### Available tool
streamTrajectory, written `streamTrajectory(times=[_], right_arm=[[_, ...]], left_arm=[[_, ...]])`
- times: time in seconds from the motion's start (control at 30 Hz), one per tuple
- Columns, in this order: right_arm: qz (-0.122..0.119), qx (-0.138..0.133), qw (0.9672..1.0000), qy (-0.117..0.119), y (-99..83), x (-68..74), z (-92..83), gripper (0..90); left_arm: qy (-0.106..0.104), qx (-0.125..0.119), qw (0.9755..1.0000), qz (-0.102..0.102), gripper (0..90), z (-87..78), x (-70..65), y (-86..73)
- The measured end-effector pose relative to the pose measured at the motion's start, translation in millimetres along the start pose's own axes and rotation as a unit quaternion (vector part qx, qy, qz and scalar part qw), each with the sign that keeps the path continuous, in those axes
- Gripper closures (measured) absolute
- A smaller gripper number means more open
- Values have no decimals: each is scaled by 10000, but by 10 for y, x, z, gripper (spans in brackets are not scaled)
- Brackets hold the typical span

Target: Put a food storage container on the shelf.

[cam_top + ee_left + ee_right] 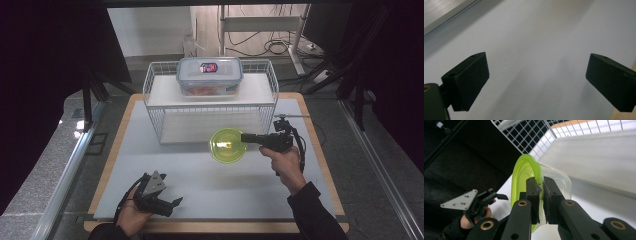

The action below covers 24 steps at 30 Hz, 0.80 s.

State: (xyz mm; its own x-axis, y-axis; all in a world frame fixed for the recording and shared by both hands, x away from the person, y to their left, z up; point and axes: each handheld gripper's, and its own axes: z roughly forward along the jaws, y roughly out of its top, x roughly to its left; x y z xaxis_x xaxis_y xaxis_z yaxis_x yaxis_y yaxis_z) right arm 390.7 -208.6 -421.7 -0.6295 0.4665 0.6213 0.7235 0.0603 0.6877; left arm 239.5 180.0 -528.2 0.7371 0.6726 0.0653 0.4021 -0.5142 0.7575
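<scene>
The right gripper [246,138] pinches the rim of the green bowl [227,145], which sits just ahead of it by the wire rack [155,112] — keep it level. The left gripper [172,202] rests wide open, empty, on the desk [200,185].

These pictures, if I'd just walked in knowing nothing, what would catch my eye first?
Probably the bright green bowl, held by its rim in the right gripper just in front of the white wire rack at the table's middle. Next, the clear lidded food box sitting on top of that rack. The left gripper waits open near the table's front edge.
</scene>
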Motion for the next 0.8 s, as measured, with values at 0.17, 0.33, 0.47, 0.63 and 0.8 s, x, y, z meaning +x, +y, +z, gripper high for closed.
streamTrajectory(times=[0.17,0.33,0.47,0.63,0.8], right_arm=[[-137,-112,9998,60,127,113,-39,845],[-237,-217,9994,119,266,226,-75,845],[-289,-282,9991,143,376,304,-105,845],[-318,-392,9985,194,513,377,-142,845],[-323,-489,9980,253,660,446,-181,845]], left_arm=[[4,-6,10000,5,48,-2,0,2],[-20,-110,9999,-33,43,-26,14,8],[-25,-205,9997,-99,39,-45,26,10],[-30,-248,9996,-104,36,-53,32,12],[-24,-265,9996,-111,36,-49,30,11]])
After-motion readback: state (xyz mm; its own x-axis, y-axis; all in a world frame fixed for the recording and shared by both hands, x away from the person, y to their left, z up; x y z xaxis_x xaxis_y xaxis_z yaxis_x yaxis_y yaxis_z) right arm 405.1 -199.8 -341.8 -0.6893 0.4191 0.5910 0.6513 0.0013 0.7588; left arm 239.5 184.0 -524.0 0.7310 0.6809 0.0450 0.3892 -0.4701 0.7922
